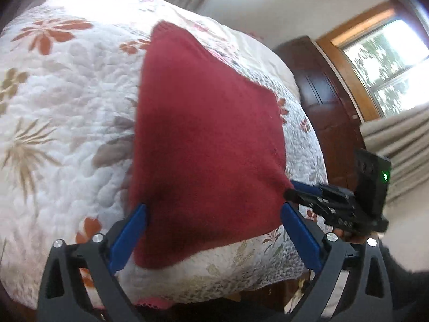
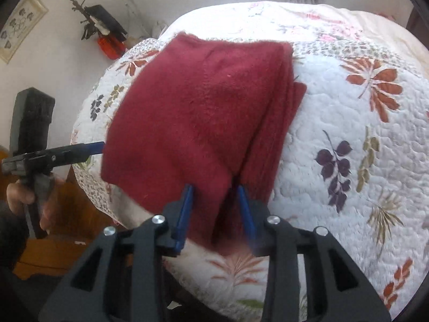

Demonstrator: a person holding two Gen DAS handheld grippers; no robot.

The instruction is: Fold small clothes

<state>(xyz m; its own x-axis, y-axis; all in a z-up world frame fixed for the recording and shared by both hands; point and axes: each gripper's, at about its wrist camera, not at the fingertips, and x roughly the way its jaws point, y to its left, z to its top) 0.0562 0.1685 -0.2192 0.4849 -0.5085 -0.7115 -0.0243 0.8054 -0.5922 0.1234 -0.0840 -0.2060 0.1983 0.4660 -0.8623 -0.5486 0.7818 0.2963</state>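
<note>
A dark red knitted garment [image 1: 209, 134] lies folded on the flowered white quilt [image 1: 67, 94], with its near end raised off the quilt. My left gripper [image 1: 214, 214] is open wide, and its blue fingers stand either side of the garment's near edge. My right gripper [image 1: 292, 191] comes in from the right and pinches the garment's right corner. In the right wrist view the garment [image 2: 203, 107] shows several stacked layers along its right side. My right gripper [image 2: 214, 196] is shut on a thick fold there. The left gripper [image 2: 99, 147] touches the garment's left edge, held by a hand [image 2: 24, 196].
The quilt [image 2: 335, 107] covers a bed that drops away at its near edge. A dark wooden panel [image 1: 321, 94], a window [image 1: 388, 67] and curtains [image 1: 396, 155] lie beyond it. A red vase [image 2: 111, 45] and a framed picture [image 2: 18, 26] stand by the wall.
</note>
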